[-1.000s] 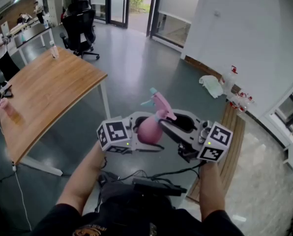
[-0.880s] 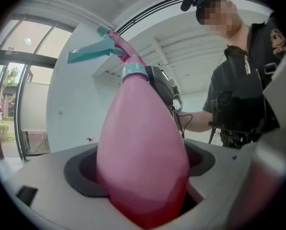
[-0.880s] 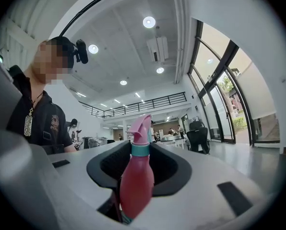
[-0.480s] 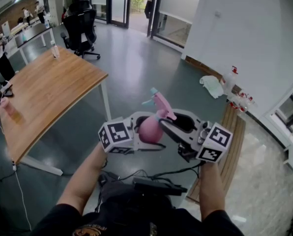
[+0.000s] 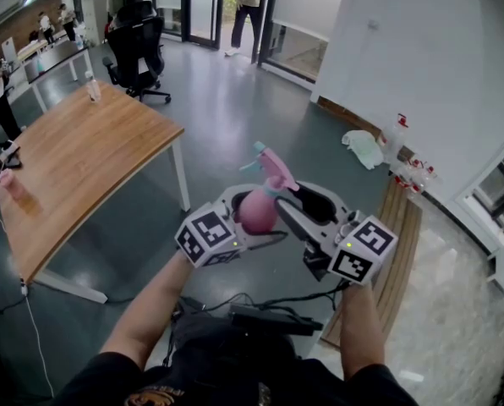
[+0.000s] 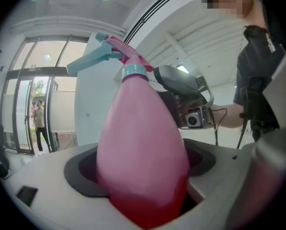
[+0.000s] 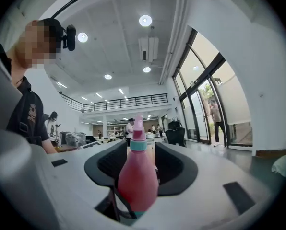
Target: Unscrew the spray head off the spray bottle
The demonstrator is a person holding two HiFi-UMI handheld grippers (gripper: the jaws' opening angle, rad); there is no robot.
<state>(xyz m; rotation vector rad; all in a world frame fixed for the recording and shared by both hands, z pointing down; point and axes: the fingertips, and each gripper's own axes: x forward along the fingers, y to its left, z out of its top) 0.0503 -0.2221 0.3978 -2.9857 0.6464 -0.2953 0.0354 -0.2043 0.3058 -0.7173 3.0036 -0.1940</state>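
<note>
A pink spray bottle (image 5: 256, 211) with a teal collar and a pink and teal spray head (image 5: 271, 167) is held in mid-air in front of the person. My left gripper (image 5: 245, 223) is shut on the bottle's fat lower body (image 6: 143, 152), which fills the space between its pads. My right gripper (image 5: 291, 203) comes in from the right, and its jaws have just been opening. The bottle (image 7: 137, 181) stands between them with a gap to each dark pad (image 7: 177, 169). The collar (image 7: 138, 145) and head rise above the jaws.
A wooden table (image 5: 83, 159) stands at the left, with a black office chair (image 5: 138, 45) behind it. A wooden bench (image 5: 402, 244) is at the right, with spare spray bottles (image 5: 400, 138) and a cloth (image 5: 364, 147) on the floor beyond. A person (image 5: 248, 7) stands at the doors.
The left gripper has shifted right and turned a little with the bottle, whose head now sits slightly higher and to the left. The right jaws stand wider. A person has appeared at the doors.
</note>
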